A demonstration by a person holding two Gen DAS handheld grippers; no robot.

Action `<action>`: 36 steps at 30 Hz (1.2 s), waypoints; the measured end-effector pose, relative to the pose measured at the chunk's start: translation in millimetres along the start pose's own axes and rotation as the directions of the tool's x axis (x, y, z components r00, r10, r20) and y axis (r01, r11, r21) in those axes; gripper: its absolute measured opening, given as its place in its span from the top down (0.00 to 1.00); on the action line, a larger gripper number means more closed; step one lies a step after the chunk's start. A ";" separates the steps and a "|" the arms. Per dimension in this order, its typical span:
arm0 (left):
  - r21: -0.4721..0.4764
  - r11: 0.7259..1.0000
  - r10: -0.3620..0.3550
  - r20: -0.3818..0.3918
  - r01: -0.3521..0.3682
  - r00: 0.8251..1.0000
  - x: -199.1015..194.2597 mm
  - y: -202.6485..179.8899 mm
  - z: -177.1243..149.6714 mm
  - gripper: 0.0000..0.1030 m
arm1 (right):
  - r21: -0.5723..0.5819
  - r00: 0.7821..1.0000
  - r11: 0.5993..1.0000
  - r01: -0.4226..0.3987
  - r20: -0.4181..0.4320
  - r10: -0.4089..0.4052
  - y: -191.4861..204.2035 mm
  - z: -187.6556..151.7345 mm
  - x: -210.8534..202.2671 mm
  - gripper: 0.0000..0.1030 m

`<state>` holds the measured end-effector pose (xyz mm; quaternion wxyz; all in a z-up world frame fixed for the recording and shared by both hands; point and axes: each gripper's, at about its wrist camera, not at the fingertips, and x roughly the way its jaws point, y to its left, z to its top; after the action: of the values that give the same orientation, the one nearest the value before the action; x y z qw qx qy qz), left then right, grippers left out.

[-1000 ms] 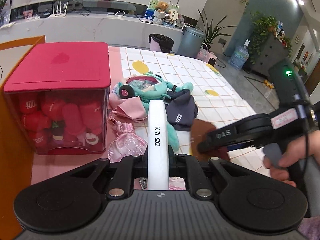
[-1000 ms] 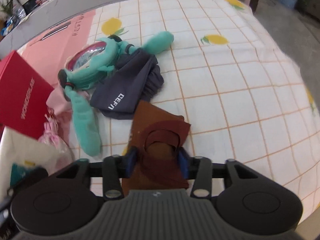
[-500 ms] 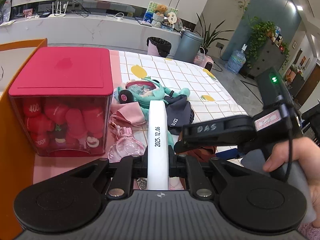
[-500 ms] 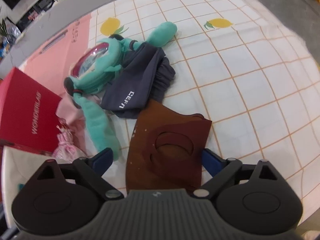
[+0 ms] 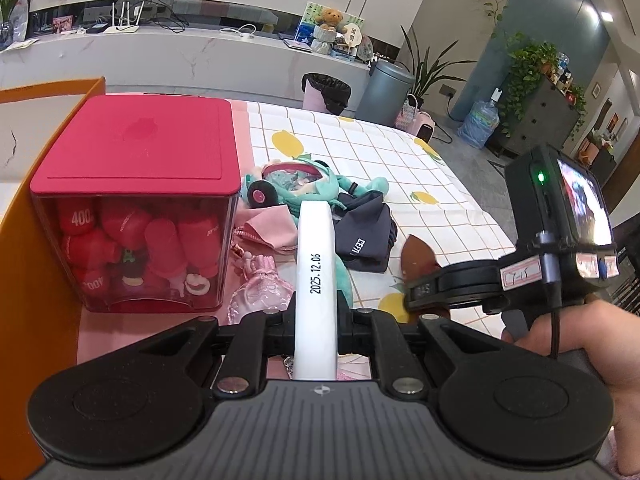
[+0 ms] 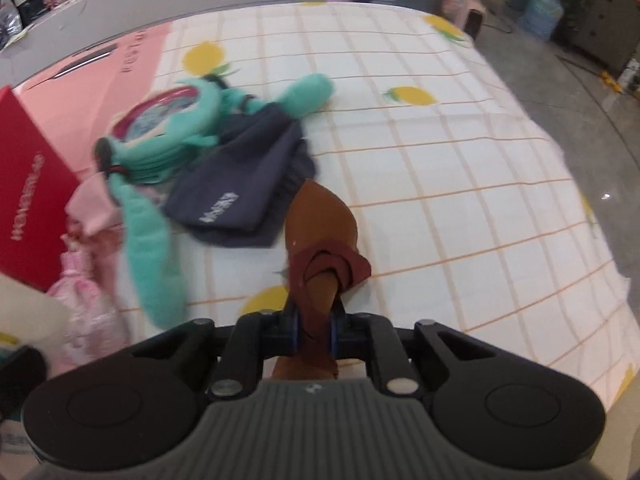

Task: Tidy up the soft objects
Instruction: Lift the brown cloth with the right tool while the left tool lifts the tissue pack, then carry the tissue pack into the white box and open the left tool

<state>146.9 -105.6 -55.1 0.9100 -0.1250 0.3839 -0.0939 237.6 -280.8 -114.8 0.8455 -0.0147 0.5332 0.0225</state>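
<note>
Two handheld claws over a worktop point(image 6: 440, 152) of soft things.

The right claw point(image 6: 314, 336) is clenched on a brown cloth point(image 6: 320, 220), which trails onto the checked cover beside a navy garment point(image 6: 240, 184) and teal plush toy point(image 6: 176, 128). The left claw point(image 5: 316, 320) is clamped on a white strip point(image 5: 315, 264) near a red-lidded box point(image 5: 136, 200).

This is a lived-in home, an open living and dining area. A lemon-print checked tablecloth point(image 5: 360, 148) covers the table, a long marble-topped counter point(image 5: 168, 46) carries a wifi router point(image 5: 122, 26), cables and a teddy bear point(image 5: 330, 18), and potted plants point(image 5: 528, 64), a grey pedal bin point(image 5: 384, 92) and a water jug point(image 5: 480, 124) stand on the floor beyond.
</note>
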 end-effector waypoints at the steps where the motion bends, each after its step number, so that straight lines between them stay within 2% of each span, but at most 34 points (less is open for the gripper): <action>1: -0.005 1.000 0.001 -0.006 -0.001 1.000 0.0 -1.2 2.2 0.86 | 0.004 1.000 1.000 0.015 0.001 -0.015 -3.7 0.9 0.9 0.92; 4: -0.006 1.000 -0.001 -0.011 0.001 1.000 -3.4 -4.3 9.7 0.86 | 0.039 1.000 0.999 0.017 0.013 -0.018 -13.2 4.3 -0.4 0.92; 9: 0.016 0.999 -0.037 0.007 0.036 0.999 -12.6 -10.5 33.1 0.87 | 0.102 0.994 0.994 -0.040 0.105 0.029 -22.4 19.6 -24.6 0.92; 14: 0.042 0.998 -0.045 0.042 0.043 0.998 -20.5 -11.9 64.1 0.88 | 0.132 0.980 0.989 -0.069 0.196 0.042 -16.3 40.7 -48.3 0.92; 17: 0.031 0.998 -0.055 0.056 0.053 0.997 -22.3 -5.7 87.7 0.88 | 0.158 0.960 0.986 -0.060 0.279 0.014 -9.4 55.9 -60.0 0.92; 20: 0.045 0.999 -0.020 0.076 0.017 0.997 -27.5 3.8 113.0 0.88 | 0.150 0.949 0.986 -0.078 0.315 0.027 3.4 75.0 -67.3 0.92; 22: 0.063 0.997 0.032 0.096 -0.038 0.995 -36.8 11.8 128.9 0.88 | 0.143 0.942 0.984 -0.107 0.331 0.054 15.6 89.5 -72.2 0.92; 25: 0.047 0.998 0.037 0.160 -0.045 0.986 -65.0 35.3 150.2 0.88 | 0.121 0.924 0.985 -0.124 0.376 0.070 43.2 109.3 -84.7 0.92; 29: 0.025 0.991 0.122 0.235 -0.131 0.964 -104.9 67.9 167.9 0.88 | 0.119 0.893 0.966 -0.228 0.420 0.159 88.7 130.7 -102.6 0.92; 31: -0.001 0.992 0.125 0.259 -0.129 0.958 -126.3 86.8 167.8 0.88 | 0.080 0.881 0.963 -0.257 0.430 0.199 120.5 135.3 -112.3 0.92; 34: -0.035 0.991 0.137 0.275 -0.133 0.952 -150.7 112.5 161.3 0.88 | 0.025 0.844 0.946 -0.323 0.460 0.276 164.2 131.8 -130.5 0.92; 36: -0.046 0.987 0.160 0.278 -0.153 0.947 -158.5 127.3 155.9 0.88 | -0.025 0.826 0.929 -0.369 0.449 0.340 193.6 127.1 -139.1 0.92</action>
<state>159.9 82.0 118.9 0.9583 -0.1170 0.2605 0.0019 281.9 -84.3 65.3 0.9259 0.1166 0.3192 0.1651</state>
